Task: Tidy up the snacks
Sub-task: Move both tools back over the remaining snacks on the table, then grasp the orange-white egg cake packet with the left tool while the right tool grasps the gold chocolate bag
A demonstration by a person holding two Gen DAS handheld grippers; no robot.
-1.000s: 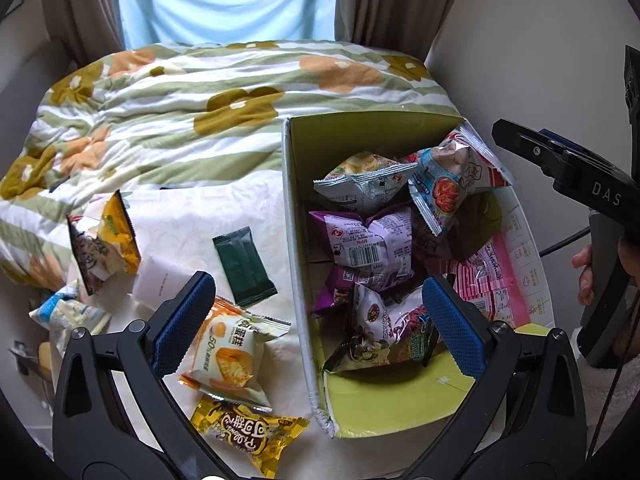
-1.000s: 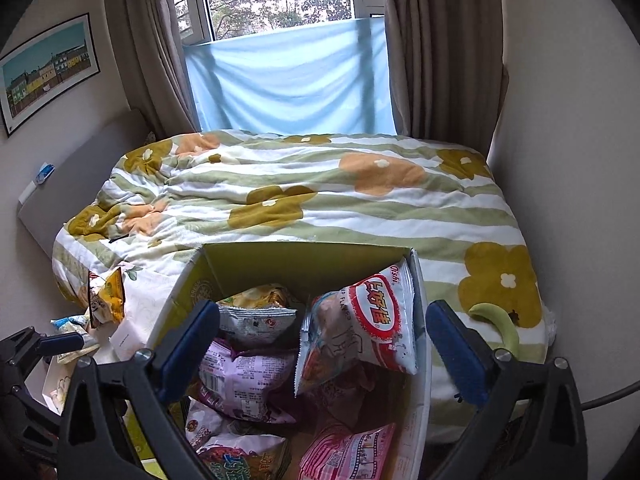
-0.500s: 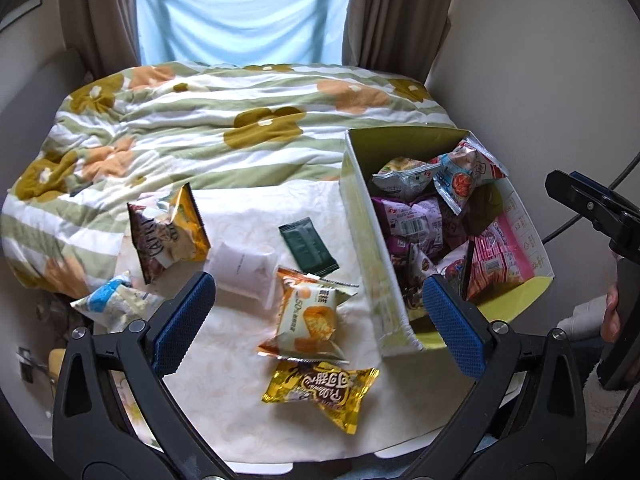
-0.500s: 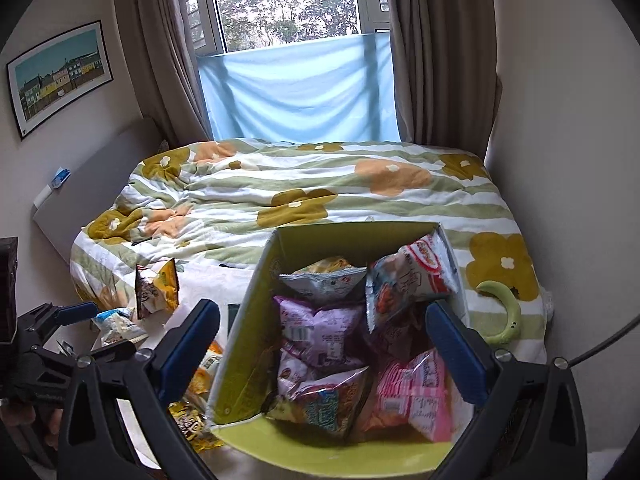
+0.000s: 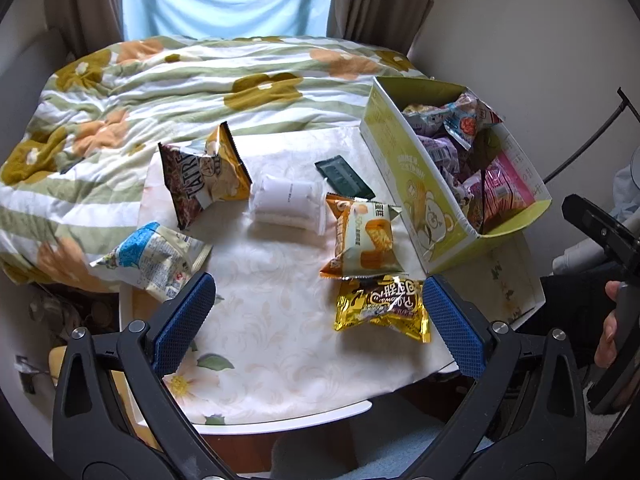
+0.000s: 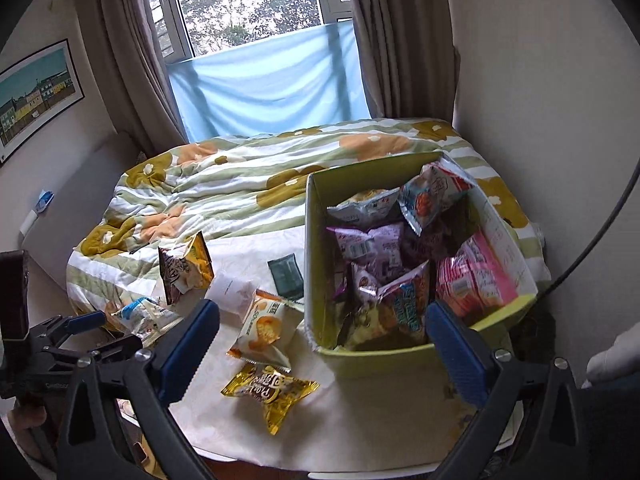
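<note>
Both grippers gape empty: left gripper (image 5: 316, 324) above the gold packet (image 5: 382, 307) (near its right finger), right gripper (image 6: 320, 352) over the snack box (image 6: 400, 360).

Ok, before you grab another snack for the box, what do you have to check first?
1. Left gripper open and empty: ok.
2. Right gripper open and empty: ok.
3. Gold packet lying free on the table, nothing on top: ok.
4. Green box top open: ok.
5. Room left in the box: cannot tell, it looks quite full.
6. Blue-and-white packet safely on the table: not ok, it overhangs the edge.
</note>
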